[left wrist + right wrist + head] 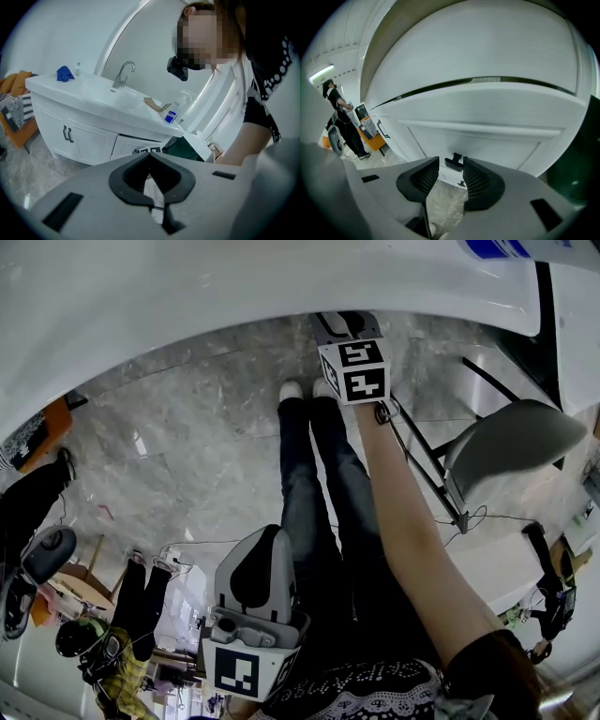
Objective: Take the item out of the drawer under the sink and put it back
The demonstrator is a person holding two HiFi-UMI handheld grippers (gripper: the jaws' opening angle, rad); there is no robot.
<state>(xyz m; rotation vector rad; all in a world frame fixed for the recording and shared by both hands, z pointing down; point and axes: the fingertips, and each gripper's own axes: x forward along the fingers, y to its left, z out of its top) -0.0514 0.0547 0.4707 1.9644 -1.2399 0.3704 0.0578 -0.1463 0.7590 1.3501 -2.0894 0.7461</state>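
Observation:
The white drawer front (487,140) sits under the sink counter (478,61), and no item from inside it shows. Its small black handle (454,164) stands just ahead of my right gripper (450,160), in line with the gap between the open jaws; the pads do not touch it. From the head view only that gripper's marker cube (353,369) shows, tucked under the counter edge (281,296). My left gripper (265,542) hangs back near the person's waist. Its jaws (150,157) are shut, tips meeting, with nothing between them.
On the counter stand a faucet (123,75), a blue cloth (64,73) and a small bottle (171,114). Left of the drawer are cabinet doors with dark handles (68,134). A grey chair (511,442) stands to the right on the marble floor (187,446). Another person (342,126) stands far left.

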